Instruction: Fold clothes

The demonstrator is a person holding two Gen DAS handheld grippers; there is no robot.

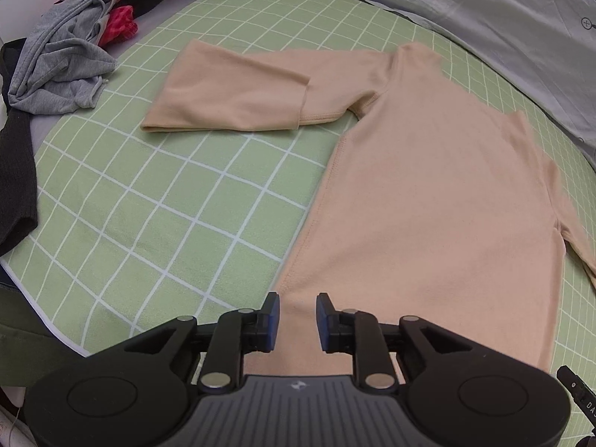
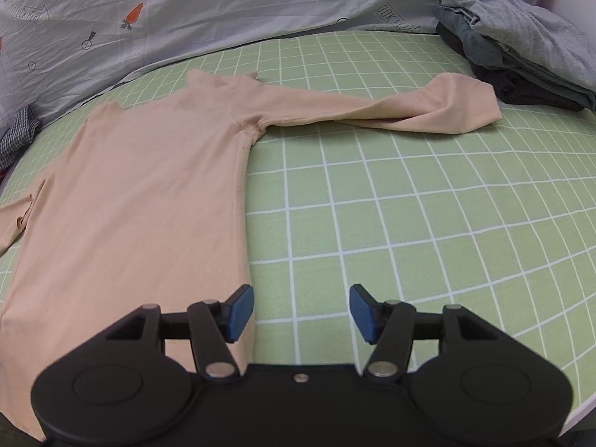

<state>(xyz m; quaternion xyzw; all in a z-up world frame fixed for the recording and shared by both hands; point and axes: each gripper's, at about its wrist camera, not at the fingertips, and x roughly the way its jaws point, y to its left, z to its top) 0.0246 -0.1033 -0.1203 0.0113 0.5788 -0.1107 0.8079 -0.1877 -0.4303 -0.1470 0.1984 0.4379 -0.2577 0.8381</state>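
Left claw [image 1: 297,322] hangs low over the hem corner of the peach long-sleeved top [image 1: 428,193], fingers parted with cloth below the gap, gripping nothing. Right claw [image 2: 301,313] is spread wider, empty, over bare bed just beside the top's other side seam. The one top lies flat on the green checked bed sheet [image 1: 149,201], neck away from us, both sleeves out sideways. Looks like folding proper hasn't begun; I'd say the next move is pinching hem or a sleeve [image 2: 428,108] and carrying it across the body. Farther off: one rumpled heap of unfolded clothes [image 1: 67,59], one neat stack of folded garments [image 2: 521,48], and the carrot-print quilt [image 2: 223,7] beyond.
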